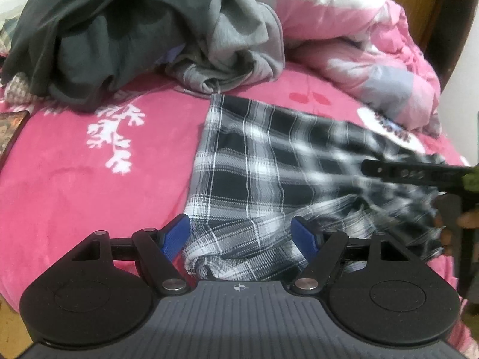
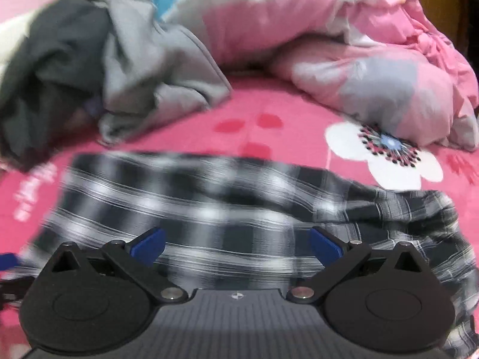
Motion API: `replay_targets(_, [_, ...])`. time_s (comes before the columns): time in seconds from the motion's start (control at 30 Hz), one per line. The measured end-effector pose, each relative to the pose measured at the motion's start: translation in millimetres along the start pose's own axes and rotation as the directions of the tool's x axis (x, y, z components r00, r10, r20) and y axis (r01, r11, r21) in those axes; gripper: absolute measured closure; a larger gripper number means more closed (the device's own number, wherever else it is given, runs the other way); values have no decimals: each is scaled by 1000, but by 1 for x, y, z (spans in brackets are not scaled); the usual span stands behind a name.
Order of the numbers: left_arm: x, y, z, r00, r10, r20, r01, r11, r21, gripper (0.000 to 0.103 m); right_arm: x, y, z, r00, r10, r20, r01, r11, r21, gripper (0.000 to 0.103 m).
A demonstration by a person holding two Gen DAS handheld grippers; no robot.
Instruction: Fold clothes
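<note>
On the bed (image 1: 60, 161), far ahead and to the left of the left gripper (image 1: 241, 236), a dark green garment (image 1: 89, 30) lies heaped, and a grey garment (image 1: 239, 42) is crumpled against its right side. A white leaf print (image 1: 115, 137) marks the pink sheet ahead and to the left of this gripper.

The left gripper's blue pads (image 1: 175, 237) stand wide apart. The near, bunched edge of a black-and-white plaid shirt (image 1: 254, 161) lies between and below them, but neither pad presses on the cloth, so it holds nothing. The shirt spreads forward and to the right from here, flat on the bed, its right part blurred.

To the right of the left gripper, at the edge of its view, the other gripper's black finger (image 1: 413, 173) reaches over the shirt's right part, and part of the person's hand (image 1: 467, 220) shows behind it. Far ahead and to the right a pink and white quilt (image 1: 374, 53) is piled up.

In the right wrist view the right gripper (image 2: 236, 246) is also spread wide, pads (image 2: 148, 246) clear of any cloth, gripping nothing. The plaid shirt (image 2: 209, 197) lies right in front of it and under it, running from its left to its right, where the cloth is rumpled. The two garments (image 2: 119, 59) sit far ahead to its left, the quilt (image 2: 374, 68) far ahead to its right, and a white flower print (image 2: 386, 155) on the sheet lies just beyond the shirt on the right.
</note>
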State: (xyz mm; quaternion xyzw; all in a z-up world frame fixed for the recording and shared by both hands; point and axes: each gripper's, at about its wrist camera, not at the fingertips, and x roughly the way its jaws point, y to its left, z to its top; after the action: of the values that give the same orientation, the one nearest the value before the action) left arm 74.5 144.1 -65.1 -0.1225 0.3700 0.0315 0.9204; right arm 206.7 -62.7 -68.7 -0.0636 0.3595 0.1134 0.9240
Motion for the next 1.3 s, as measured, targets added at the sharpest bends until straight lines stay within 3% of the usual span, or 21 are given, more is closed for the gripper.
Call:
replay_targets(0.07, [2, -3, -2, 1000, 17, -6, -17, 1000, 20, 28, 13, -6, -16, 999, -35, 29, 35, 999, -1, 0])
replay_targets(0.2, [4, -6, -2, 999, 38, -12, -38, 998, 41, 28, 19, -15, -40, 997, -18, 80, 14, 999, 49, 0])
replay_targets(0.53, [8, -7, -3, 996, 87, -23, -85, 995, 49, 28, 20, -14, -40, 996, -16, 85, 12, 998, 55, 0])
replay_targets(1.13, [9, -8, -3, 994, 106, -30, -104, 993, 63, 25, 21, -15, -39, 996, -7, 89, 2, 998, 58, 0])
replay_targets(1.2, [8, -6, -3, 995, 97, -28, -95, 994, 57, 25, 15, -15, -37, 994, -12, 111, 6, 998, 58, 2])
replay_targets(1.3, [8, -3, -3, 996, 83, -25, -82, 996, 45, 25, -7, -14, -36, 977, -15, 214, 4, 999, 49, 4])
